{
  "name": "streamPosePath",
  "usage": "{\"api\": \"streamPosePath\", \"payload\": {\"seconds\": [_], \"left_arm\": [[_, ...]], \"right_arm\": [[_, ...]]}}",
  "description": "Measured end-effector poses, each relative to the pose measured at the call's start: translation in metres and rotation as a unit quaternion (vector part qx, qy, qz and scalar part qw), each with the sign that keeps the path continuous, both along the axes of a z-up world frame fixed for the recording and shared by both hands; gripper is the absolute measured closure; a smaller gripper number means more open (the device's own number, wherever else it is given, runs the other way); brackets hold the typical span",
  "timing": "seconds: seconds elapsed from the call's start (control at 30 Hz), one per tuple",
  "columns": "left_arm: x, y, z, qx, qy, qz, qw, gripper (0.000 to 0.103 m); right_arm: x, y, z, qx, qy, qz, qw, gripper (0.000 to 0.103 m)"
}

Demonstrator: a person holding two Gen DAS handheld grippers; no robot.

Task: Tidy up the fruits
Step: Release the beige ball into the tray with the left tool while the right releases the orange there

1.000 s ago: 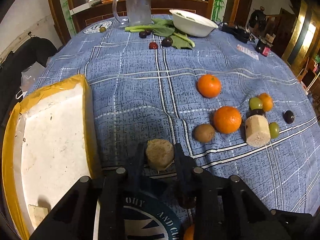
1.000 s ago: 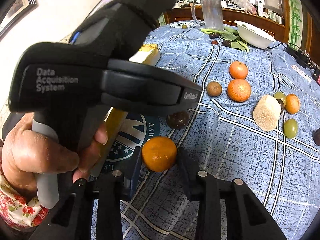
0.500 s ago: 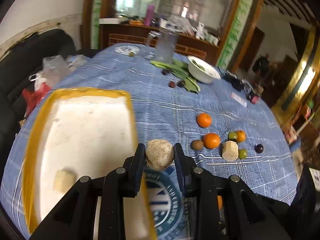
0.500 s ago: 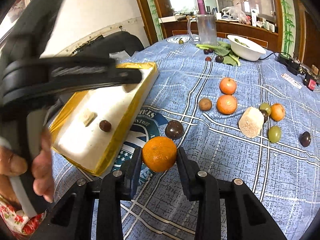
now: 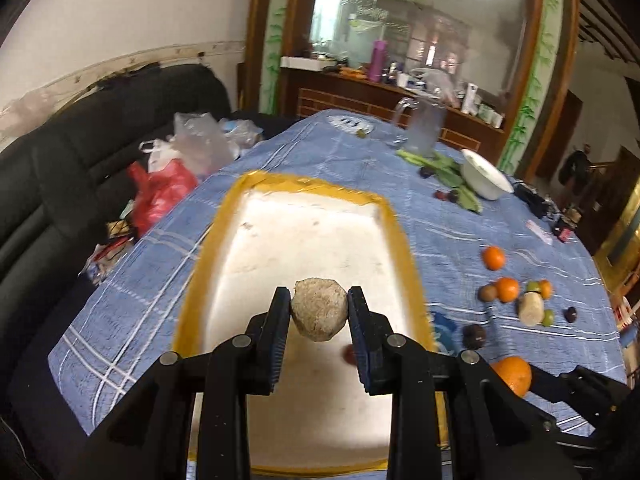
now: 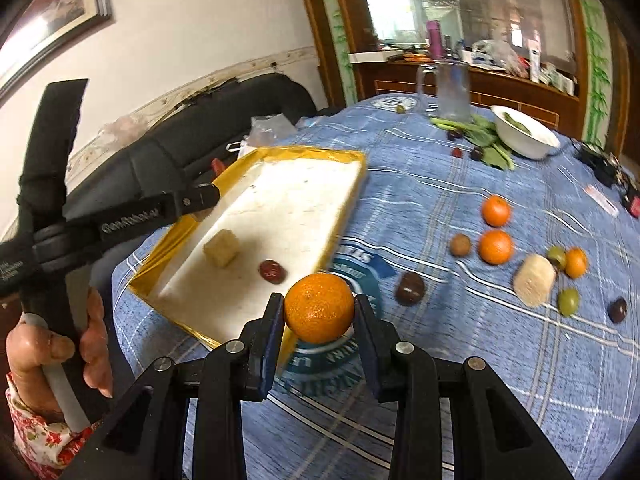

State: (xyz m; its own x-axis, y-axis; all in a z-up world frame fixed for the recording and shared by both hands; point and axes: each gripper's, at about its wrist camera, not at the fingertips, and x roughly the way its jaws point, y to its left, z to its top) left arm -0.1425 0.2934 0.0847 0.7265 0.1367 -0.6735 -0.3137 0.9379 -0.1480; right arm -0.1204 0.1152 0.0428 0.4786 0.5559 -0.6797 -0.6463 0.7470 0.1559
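Holding beige chunk (image 5: 319, 309) over tray (image 5: 404, 248); right gripper (image 6: 319, 316) clamps orange (image 6: 319, 307).

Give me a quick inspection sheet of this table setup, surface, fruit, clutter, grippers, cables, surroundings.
Surface: round table under blue checked tablecloth.
Job's things: yellow-rimmed white tray holds a beige cube and a dark red fruit; loose oranges, green grapes and dark fruits lie right of it.
Clutter: glass pitcher, white bowl, green leaves.
Grippers: left gripper clamps a beige rough lump above the tray; right gripper clamps an orange.
Cables: nothing seen.
Surroundings: black sofa, plastic bags, wooden sideboard.
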Motion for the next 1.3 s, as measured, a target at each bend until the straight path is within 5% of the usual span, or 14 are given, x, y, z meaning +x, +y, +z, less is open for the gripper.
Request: {"api": "streamPosePath", "payload": {"seconds": [0.33,1.0,1.3], "left_arm": [[-0.004,0.029,-0.021,0.006,0.021,0.036,0.9991,0.075],[0.058,0.060,-0.042,-0.027,0.077,0.016,0.9966,0.075],[0.056,0.055,-0.038,-0.033,0.075,0.009,0.9965,0.042]], "right_arm": [[0.004,0.056,-0.020,-0.029,0.016,0.040,0.999,0.065],[0.016,0.102,-0.052,-0.054,0.063,0.072,0.994,0.064],[0.011,0.101,-0.048,-0.052,0.057,0.072,0.994,0.062]]}}
